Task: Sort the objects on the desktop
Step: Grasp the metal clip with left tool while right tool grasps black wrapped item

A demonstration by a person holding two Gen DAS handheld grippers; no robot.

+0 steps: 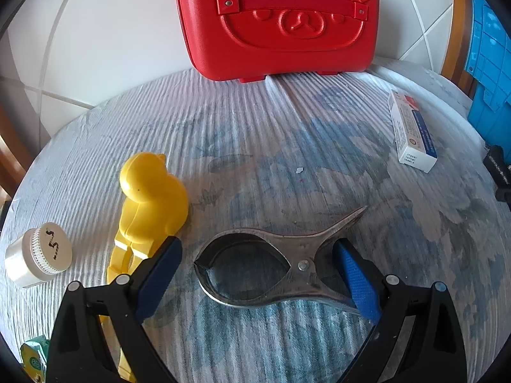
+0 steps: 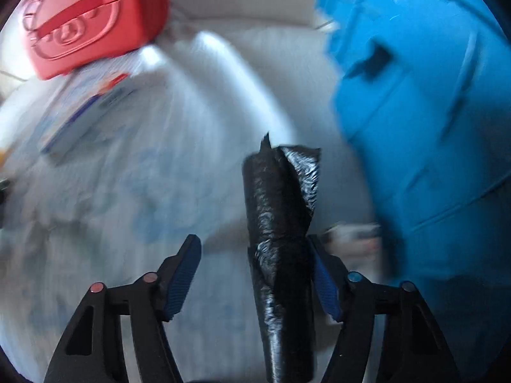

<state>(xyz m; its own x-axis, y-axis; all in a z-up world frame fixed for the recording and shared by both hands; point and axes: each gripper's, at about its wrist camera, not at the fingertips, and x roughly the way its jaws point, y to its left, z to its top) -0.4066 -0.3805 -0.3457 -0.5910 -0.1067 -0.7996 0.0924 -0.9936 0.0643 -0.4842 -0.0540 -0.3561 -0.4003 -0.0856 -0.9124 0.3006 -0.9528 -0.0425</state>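
In the left wrist view a metal spring clamp (image 1: 274, 261) lies on the patterned tablecloth (image 1: 287, 166), between the fingers of my open left gripper (image 1: 255, 271), which do not press it. A yellow duck-shaped clip (image 1: 150, 204) lies just left of it. In the blurred right wrist view a black roll of plastic bags (image 2: 281, 239) stands between the fingers of my right gripper (image 2: 255, 274), against the right pad (image 2: 324, 282) with a gap to the left one. A blue plastic crate (image 2: 431, 111) is close on the right.
A red bear-embossed case (image 1: 278, 22) stands at the table's far edge; it also shows in the right wrist view (image 2: 92, 19). A white and blue box (image 1: 412, 131) lies at right, a small round white jar (image 1: 38, 257) at left, a green packet (image 1: 33, 359) at bottom left.
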